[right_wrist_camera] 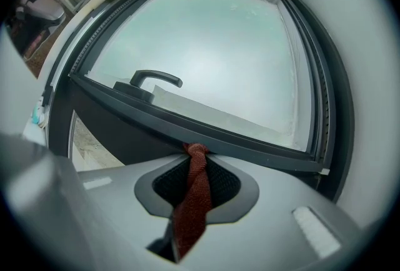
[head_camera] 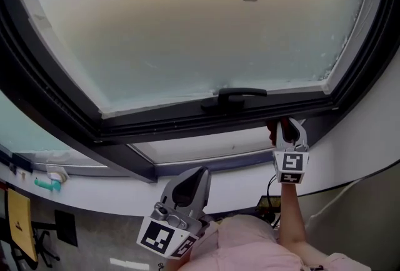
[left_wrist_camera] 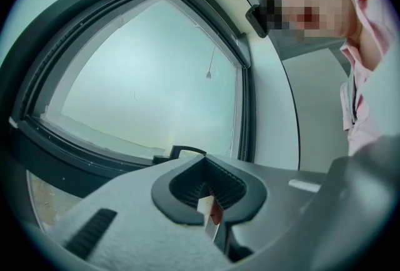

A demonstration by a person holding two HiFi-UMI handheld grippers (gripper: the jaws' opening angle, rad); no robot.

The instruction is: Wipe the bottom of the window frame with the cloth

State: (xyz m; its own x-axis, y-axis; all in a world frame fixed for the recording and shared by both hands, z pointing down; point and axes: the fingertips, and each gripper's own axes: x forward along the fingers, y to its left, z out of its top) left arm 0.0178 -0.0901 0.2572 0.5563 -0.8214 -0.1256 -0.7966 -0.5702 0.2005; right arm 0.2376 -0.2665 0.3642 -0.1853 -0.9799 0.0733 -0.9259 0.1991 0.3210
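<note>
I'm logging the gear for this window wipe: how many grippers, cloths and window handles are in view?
Grippers: 2, the left gripper and the right gripper
Cloth: 1, red, in the right gripper
Window handle: 1
Total: 4

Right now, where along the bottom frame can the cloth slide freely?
Bare run: bottom frame left of the handle, out to the left corner. A shorter one lies between the cloth in the right gripper and the right corner. Crowded: the handle, just left of the cloth.
</note>
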